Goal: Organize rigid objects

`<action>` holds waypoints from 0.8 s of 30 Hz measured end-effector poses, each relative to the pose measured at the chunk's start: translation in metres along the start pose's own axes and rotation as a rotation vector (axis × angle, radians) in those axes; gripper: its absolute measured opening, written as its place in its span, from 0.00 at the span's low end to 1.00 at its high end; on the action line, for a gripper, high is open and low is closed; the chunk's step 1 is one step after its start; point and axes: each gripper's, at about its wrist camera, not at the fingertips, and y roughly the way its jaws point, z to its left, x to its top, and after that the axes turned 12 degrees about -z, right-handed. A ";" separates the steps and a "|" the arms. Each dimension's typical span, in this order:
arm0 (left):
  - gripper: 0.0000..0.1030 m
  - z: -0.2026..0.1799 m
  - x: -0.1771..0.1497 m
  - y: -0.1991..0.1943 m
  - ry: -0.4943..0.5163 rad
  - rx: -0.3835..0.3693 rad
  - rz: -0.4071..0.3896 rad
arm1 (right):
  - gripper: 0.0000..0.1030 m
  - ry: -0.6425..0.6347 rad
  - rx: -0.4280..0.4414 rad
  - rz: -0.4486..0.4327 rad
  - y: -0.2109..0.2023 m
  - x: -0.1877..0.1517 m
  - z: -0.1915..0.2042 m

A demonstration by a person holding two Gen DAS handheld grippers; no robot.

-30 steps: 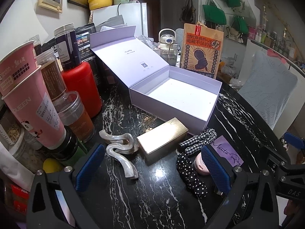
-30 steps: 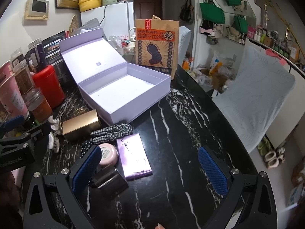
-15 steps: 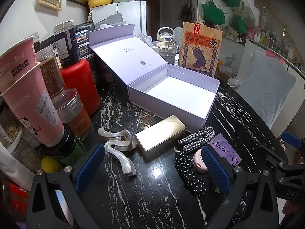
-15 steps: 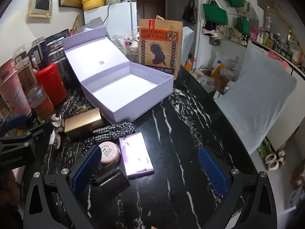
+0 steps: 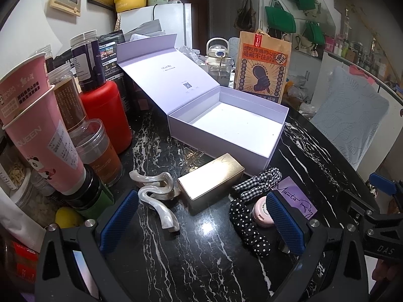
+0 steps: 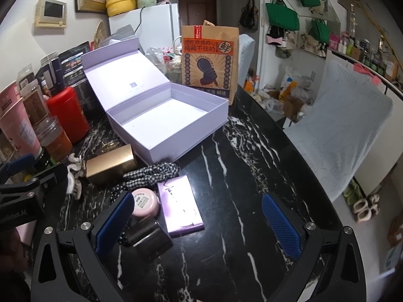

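An open, empty lilac box (image 5: 236, 128) (image 6: 166, 120) sits on the black marble table (image 5: 191, 256), lid back. In front of it lie a gold box (image 5: 211, 182) (image 6: 110, 167), a pearly hair claw (image 5: 156, 196), checked and dotted scrunchies (image 5: 257, 183), a pink round compact (image 6: 146, 202) (image 5: 262, 211), a purple palette (image 6: 180, 207) and a dark shiny block (image 6: 148, 236). My left gripper (image 5: 201, 224) is open and empty, just short of the gold box. My right gripper (image 6: 199, 221) is open and empty, with the palette between its fingers' line.
Pink cups (image 5: 37, 130), jars and a red canister (image 5: 105, 115) crowd the left edge. A printed paper bag (image 5: 262, 70) and glass kettle (image 5: 219, 63) stand behind the box. The table's curved edge runs on the right, with a covered chair (image 6: 345, 130) beyond.
Both grippers have eased slightly forward toward the items. Their jaws stay open and nothing on the table has moved.
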 end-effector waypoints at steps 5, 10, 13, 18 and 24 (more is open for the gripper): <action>1.00 -0.001 0.000 0.000 0.003 -0.006 0.005 | 1.00 -0.001 0.002 -0.004 -0.001 -0.001 0.000; 1.00 -0.001 0.000 -0.001 0.007 -0.005 0.010 | 1.00 -0.001 0.001 -0.003 -0.002 -0.002 -0.002; 1.00 0.000 -0.002 -0.001 0.007 0.003 0.010 | 1.00 -0.002 0.002 -0.007 -0.004 -0.003 -0.002; 1.00 0.005 -0.009 0.001 -0.003 0.015 0.030 | 1.00 -0.009 0.013 -0.001 -0.005 -0.010 -0.001; 1.00 0.013 -0.019 0.002 -0.023 0.012 0.044 | 1.00 -0.011 0.048 0.013 -0.002 -0.019 0.000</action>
